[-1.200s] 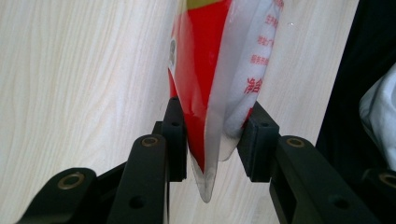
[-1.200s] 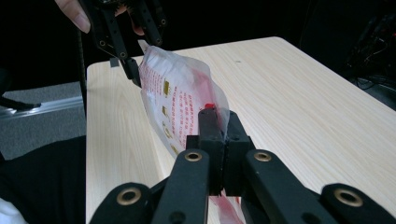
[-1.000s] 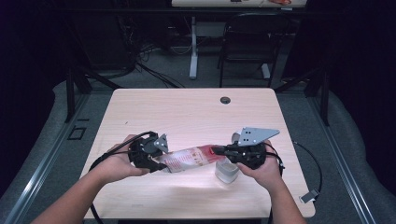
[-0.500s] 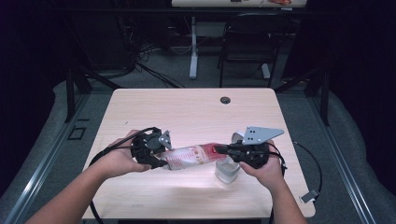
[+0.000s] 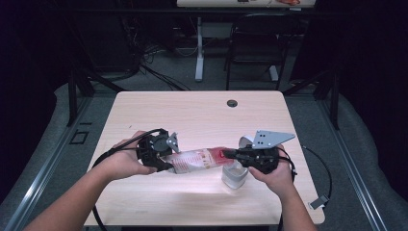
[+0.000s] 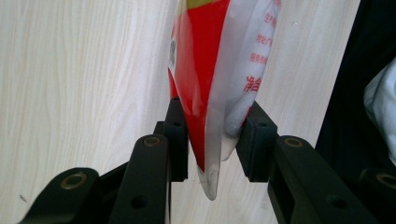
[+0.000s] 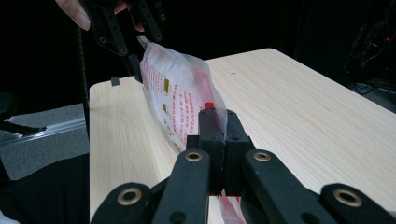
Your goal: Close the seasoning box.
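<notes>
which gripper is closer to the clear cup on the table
Right. The right gripper holds one end of the red and white bag right above the clear cup; the left gripper grips the bag's far end, well left of it.

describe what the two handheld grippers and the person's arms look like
Both the left gripper and right gripper are black, with linked jaws on brass-coloured pivots and trailing black cables. The right carries a grey three-cornered plate with small holes. The forearms are bare, without sleeves.

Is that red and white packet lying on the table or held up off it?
Held up. The packet stretches level between the left gripper and right gripper, each pinching one end, above the table.
</notes>
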